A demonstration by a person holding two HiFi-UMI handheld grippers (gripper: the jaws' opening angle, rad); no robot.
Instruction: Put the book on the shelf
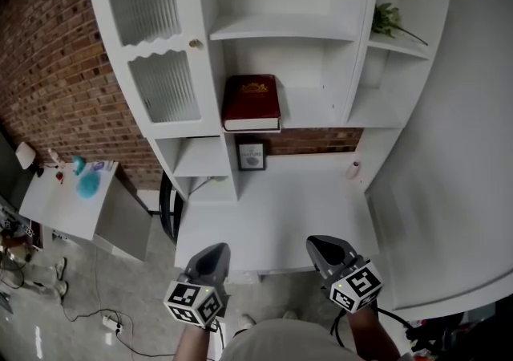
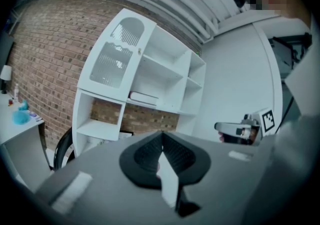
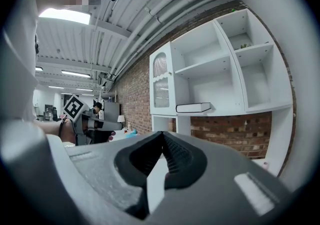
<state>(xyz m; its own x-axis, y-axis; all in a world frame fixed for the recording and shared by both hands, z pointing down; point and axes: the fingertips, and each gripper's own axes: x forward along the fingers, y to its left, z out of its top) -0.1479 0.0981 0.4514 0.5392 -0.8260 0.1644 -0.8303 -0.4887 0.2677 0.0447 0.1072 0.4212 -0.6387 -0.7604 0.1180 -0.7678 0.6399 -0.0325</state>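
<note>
A dark red book (image 1: 251, 102) lies flat on a middle shelf of the white shelf unit (image 1: 280, 29); it also shows as a pale slab, the book (image 2: 143, 98) and the book (image 3: 193, 107), in both gripper views. My left gripper (image 1: 210, 255) and right gripper (image 1: 325, 246) hang low in the head view, near the front edge of the white desk (image 1: 272, 215), well short of the shelf. Both are shut with nothing between the jaws. The left gripper (image 2: 161, 141) and the right gripper (image 3: 161, 139) each point toward the shelf unit from a distance.
A small framed picture (image 1: 252, 156) stands at the back of the desk under the book. A plant (image 1: 389, 21) sits on the upper right shelf. A glass-front cabinet door (image 1: 152, 38) is at the unit's left. A white side table (image 1: 68, 191) with a blue object stands left by the brick wall.
</note>
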